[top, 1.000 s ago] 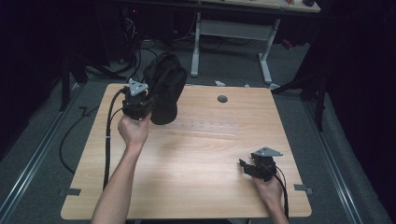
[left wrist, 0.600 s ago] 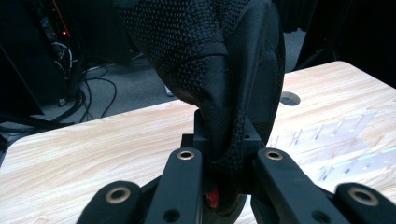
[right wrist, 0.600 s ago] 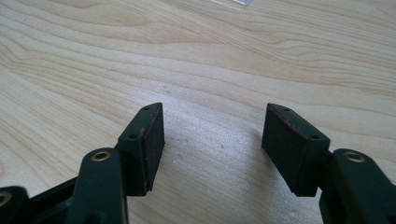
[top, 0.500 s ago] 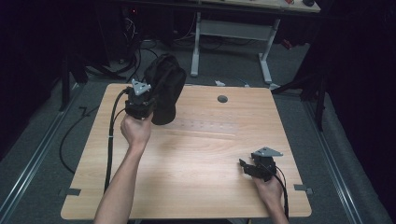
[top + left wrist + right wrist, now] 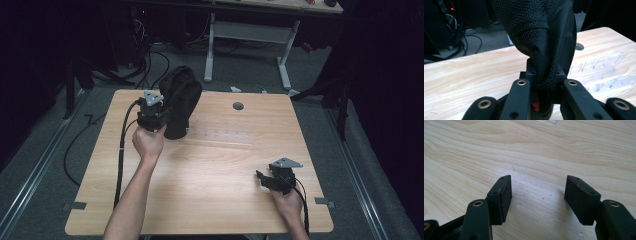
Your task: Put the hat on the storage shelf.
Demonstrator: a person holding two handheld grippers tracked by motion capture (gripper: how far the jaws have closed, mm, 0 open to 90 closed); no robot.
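Step in hand, as I read it: holding a black fabric bag (image 5: 179,100) up off the far-left part of the wooden table (image 5: 215,165). Could be a knit pouch or cap; can't pin it closer than dark mesh-weave cloth.

Left gripper (image 5: 151,116): jaws clamped on a fold of the fabric. In the left gripper view the cloth (image 5: 541,45) bunches down between the two black jaws, which have just been opening a touch, though the fold is pinched between them for now. The bag's bottom edge looks to be touching or just above the tabletop; can't tell which.

Right gripper (image 5: 537,200): jaws apart, nothing between them, bare wood below. It rests near the table's near-right corner, well apart from the bag.

Pose: left forearm reaches forward from the bottom edge, hand wrapped around the gripper body, pointed at the bag's near side. Right hand (image 5: 287,202) low, gripper aimed left across the table.

Next move, my guess: either release and set the bag down, or bring the right gripper across for a second grip point. That calls for a firm left pinch.
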